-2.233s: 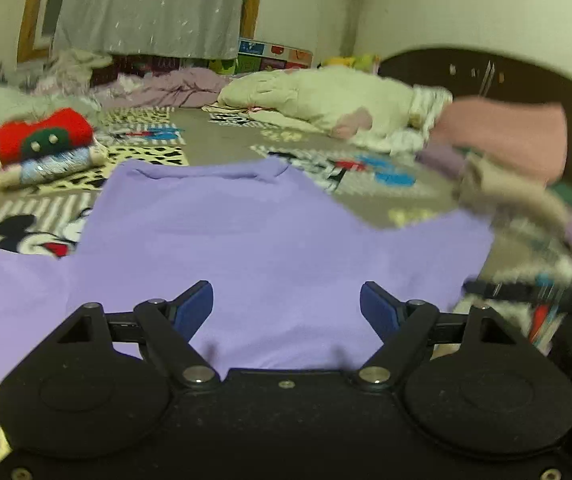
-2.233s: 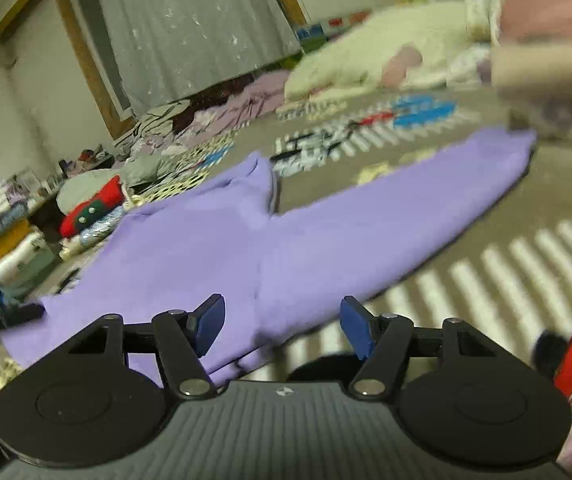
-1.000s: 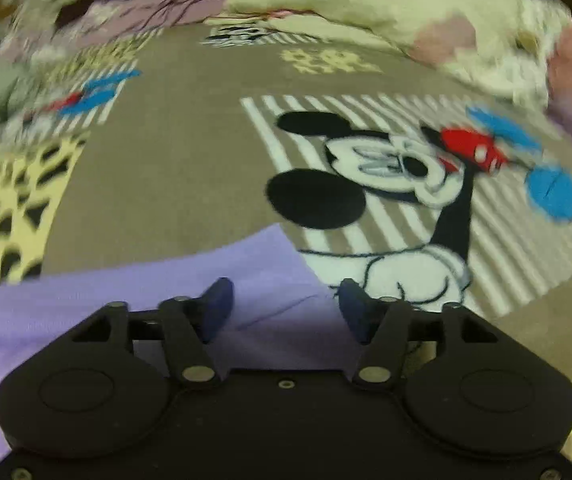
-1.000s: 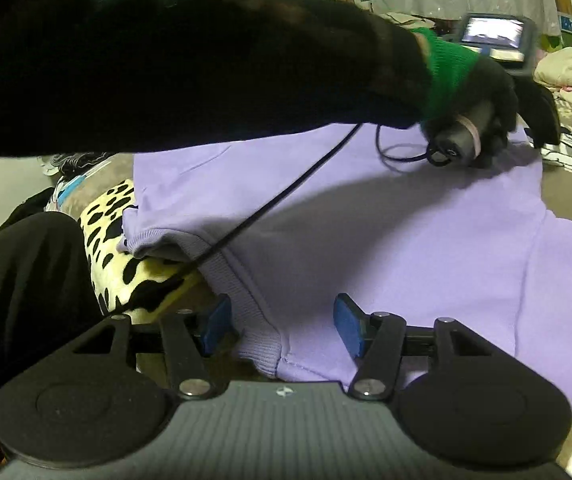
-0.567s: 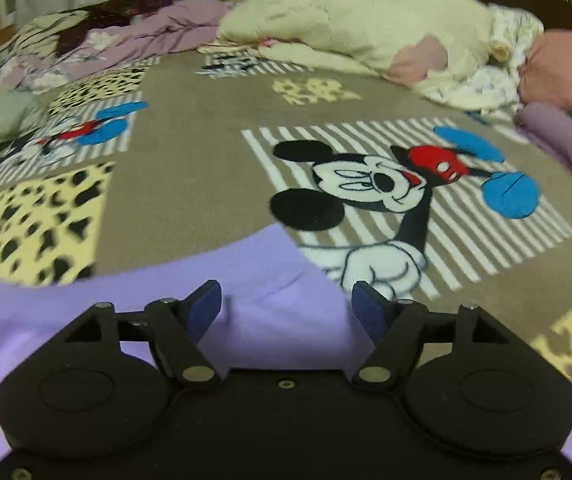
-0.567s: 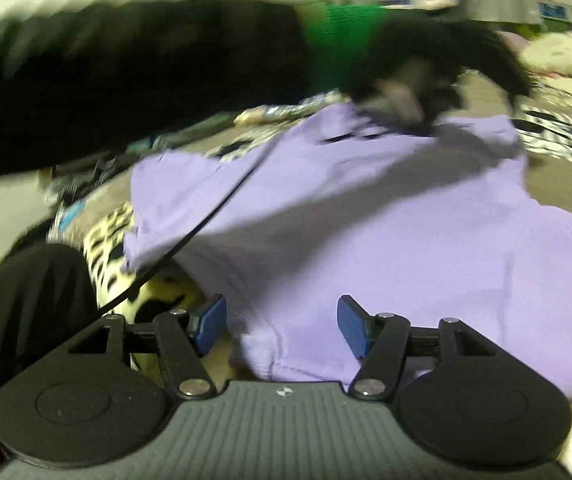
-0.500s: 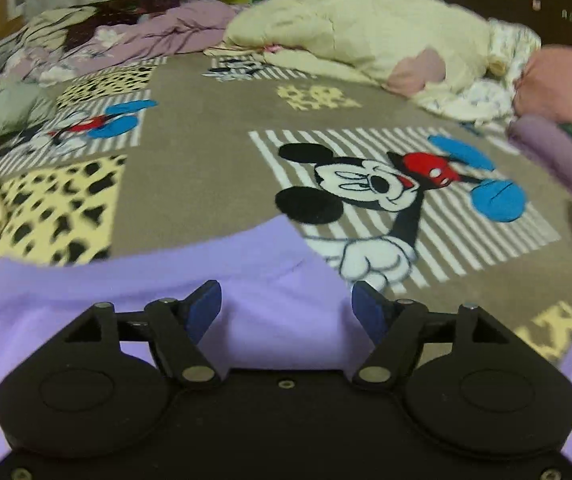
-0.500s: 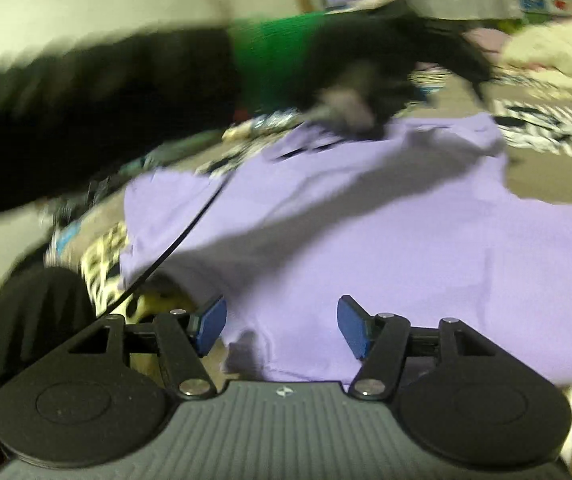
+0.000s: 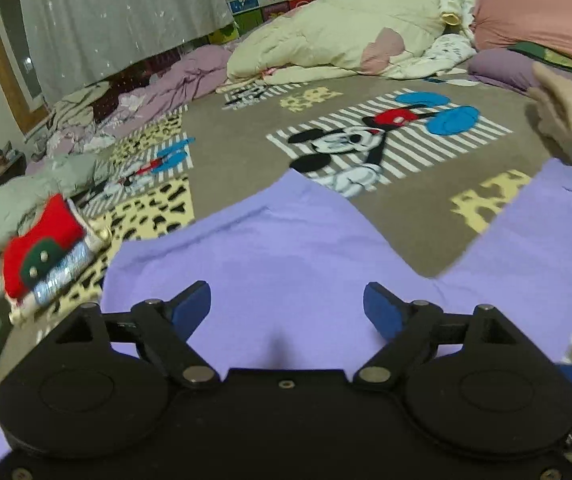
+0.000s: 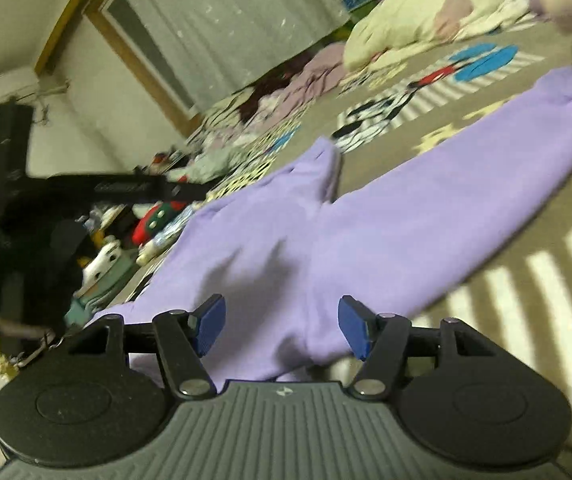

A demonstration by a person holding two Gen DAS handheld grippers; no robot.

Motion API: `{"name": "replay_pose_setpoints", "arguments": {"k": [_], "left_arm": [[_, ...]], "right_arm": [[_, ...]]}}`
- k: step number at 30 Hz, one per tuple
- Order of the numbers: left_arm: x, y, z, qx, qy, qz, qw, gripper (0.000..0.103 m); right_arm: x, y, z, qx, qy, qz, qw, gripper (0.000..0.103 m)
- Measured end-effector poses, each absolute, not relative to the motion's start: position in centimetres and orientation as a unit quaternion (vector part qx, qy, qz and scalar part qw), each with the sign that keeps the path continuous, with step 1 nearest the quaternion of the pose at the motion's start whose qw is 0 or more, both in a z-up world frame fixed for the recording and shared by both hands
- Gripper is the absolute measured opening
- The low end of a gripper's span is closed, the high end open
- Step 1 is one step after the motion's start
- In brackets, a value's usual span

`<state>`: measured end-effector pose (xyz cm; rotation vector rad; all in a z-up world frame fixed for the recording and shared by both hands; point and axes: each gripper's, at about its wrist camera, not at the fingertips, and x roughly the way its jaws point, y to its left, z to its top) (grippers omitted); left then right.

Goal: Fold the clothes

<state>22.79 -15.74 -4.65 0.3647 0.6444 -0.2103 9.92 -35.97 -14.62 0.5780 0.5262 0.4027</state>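
Observation:
A lilac long-sleeved top (image 9: 286, 256) lies spread flat on the cartoon-print bedspread (image 9: 246, 148), one sleeve (image 9: 533, 240) reaching to the right. My left gripper (image 9: 287, 306) hovers open over the top's body, nothing between its blue pads. In the right wrist view the same top (image 10: 365, 224) stretches away, its sleeve (image 10: 525, 132) running to the upper right. My right gripper (image 10: 282, 326) is open above the garment's near hem. The left hand and its gripper handle (image 10: 30, 208) show dark at the left of that view.
A folded red, green and silver pile (image 9: 42, 256) sits left of the top. A cream duvet (image 9: 349, 40), pink pillow (image 9: 541, 20) and crumpled lilac clothes (image 9: 174, 84) lie at the far side. A blurred beige cloth pile (image 9: 569, 116) is at right.
My left gripper pulled back from the top's far collar edge and rose, so more of the garment shows. My right gripper swung from the left hem to the sleeve side. Both stayed open.

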Motion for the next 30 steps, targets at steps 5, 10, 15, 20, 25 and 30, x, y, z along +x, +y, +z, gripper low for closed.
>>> {"name": "replay_pose_setpoints", "arguments": {"k": [5,10,15,20,25,30], "left_arm": [[20.9,-15.9,-4.9,0.16,0.341,-0.122,0.918,0.085],[20.8,-16.1,-5.6,0.14,0.372,-0.134,0.908,0.085],[20.6,-16.9,-6.0,0.13,0.381,-0.136,0.905,0.094],[21.2,-16.7,-7.2,0.11,0.398,-0.131,0.901,0.096],[22.4,-15.6,-11.3,0.098,0.45,-0.11,0.88,0.103],[22.3,-14.7,-13.4,0.076,0.481,-0.089,0.869,0.103]], "right_arm": [[8.6,-36.2,-14.9,0.269,0.273,0.145,0.912,0.068],[9.2,-35.9,-15.9,0.267,0.295,0.133,0.908,0.069],[10.2,-35.2,-16.4,0.258,0.299,0.141,0.908,0.075],[10.6,-35.1,-16.4,0.264,0.298,0.147,0.906,0.078],[10.6,-35.5,-16.5,0.281,0.293,0.15,0.901,0.078],[10.6,-35.4,-16.6,0.277,0.292,0.151,0.903,0.078]]}}
